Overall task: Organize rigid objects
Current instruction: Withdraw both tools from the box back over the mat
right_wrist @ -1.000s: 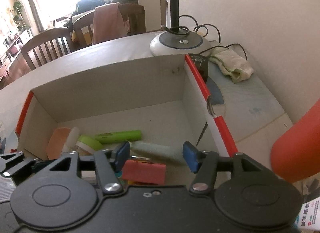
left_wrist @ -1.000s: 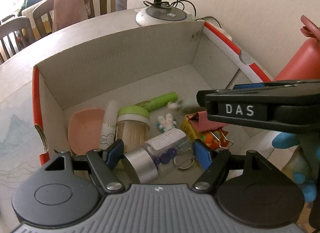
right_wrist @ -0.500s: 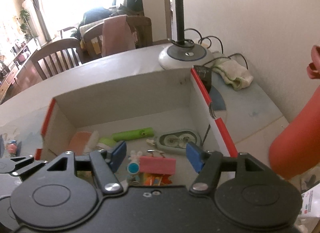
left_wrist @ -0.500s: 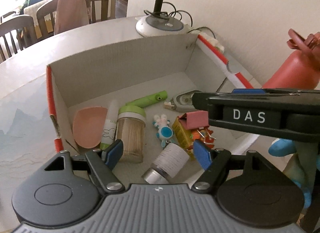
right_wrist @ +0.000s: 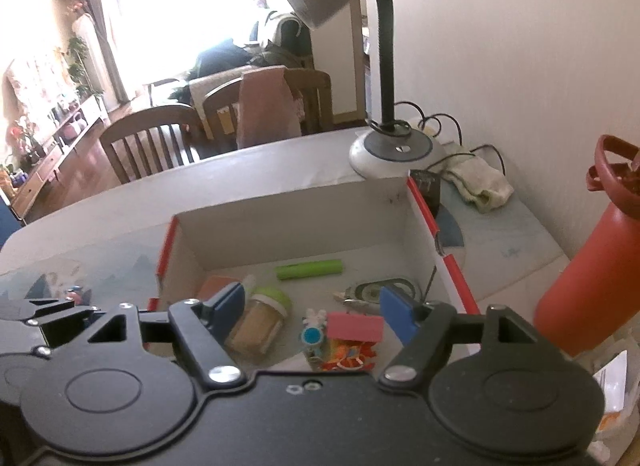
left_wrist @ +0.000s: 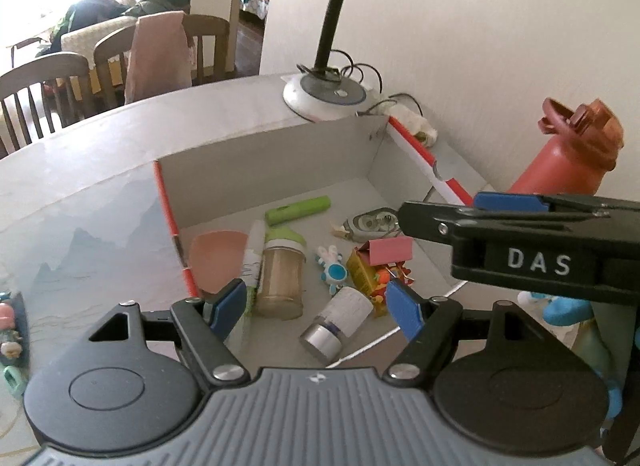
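While both claws hang empty above the cardboard box (left_wrist: 276, 153), left claw (left_wrist: 316, 308) wide, right claw (right_wrist: 312, 308) opening, a careless swing could topple the red bottle (right_wrist: 580, 278).

Red-edged white box (left_wrist: 276, 169), lime-green tube (left_wrist: 298, 209), pink clip (left_wrist: 390, 250).

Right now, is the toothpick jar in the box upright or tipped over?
Upright: the toothpick jar stands on its base in the box, green lid on top.
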Tool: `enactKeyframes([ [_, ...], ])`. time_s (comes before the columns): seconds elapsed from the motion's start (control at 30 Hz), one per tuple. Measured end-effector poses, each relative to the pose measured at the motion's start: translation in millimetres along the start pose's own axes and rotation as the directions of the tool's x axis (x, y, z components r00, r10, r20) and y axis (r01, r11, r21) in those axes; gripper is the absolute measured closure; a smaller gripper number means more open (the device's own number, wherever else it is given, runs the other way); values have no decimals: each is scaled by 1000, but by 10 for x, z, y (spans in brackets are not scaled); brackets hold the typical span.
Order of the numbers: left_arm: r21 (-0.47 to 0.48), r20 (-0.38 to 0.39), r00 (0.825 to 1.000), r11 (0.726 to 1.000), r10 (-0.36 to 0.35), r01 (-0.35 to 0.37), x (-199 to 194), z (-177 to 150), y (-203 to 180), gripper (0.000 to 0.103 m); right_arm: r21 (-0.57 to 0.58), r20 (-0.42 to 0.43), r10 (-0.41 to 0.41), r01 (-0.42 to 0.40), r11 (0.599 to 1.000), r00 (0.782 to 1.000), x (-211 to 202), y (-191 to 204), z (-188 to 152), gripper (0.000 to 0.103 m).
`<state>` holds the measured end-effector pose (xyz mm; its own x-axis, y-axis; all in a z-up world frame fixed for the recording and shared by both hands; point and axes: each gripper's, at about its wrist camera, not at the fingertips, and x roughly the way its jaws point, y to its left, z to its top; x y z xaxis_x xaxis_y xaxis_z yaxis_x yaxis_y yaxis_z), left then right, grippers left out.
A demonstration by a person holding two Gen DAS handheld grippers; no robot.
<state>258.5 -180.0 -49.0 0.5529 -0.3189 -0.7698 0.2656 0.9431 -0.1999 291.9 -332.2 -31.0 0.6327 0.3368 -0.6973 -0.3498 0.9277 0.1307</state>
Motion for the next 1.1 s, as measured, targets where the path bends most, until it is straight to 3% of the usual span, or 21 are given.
enactKeyframes([
  [0.57, -25, 83, 995, 999, 47, -45, -776, -320, 429, 26, -21, 76, 90, -88, 996, 993, -418, 497, -261, 17],
  [0.67, -44, 93, 994, 998, 57, -53, -906, -400, 563, 19, -41, 84, 106, -103, 994, 991, -471, 633, -321, 15],
  [0.8, -75, 101, 993, 995, 67, -60, -1063, -506, 752, 19, -63, 102, 135, -129, 990, 986, -534, 819, -407, 8],
  [1.1, -137, 124, 984, 984, 128, -111, -1362, -717, 1139, 16, -139, 128, 220, -203, 969, 967, -614, 1226, -616, 2],
])
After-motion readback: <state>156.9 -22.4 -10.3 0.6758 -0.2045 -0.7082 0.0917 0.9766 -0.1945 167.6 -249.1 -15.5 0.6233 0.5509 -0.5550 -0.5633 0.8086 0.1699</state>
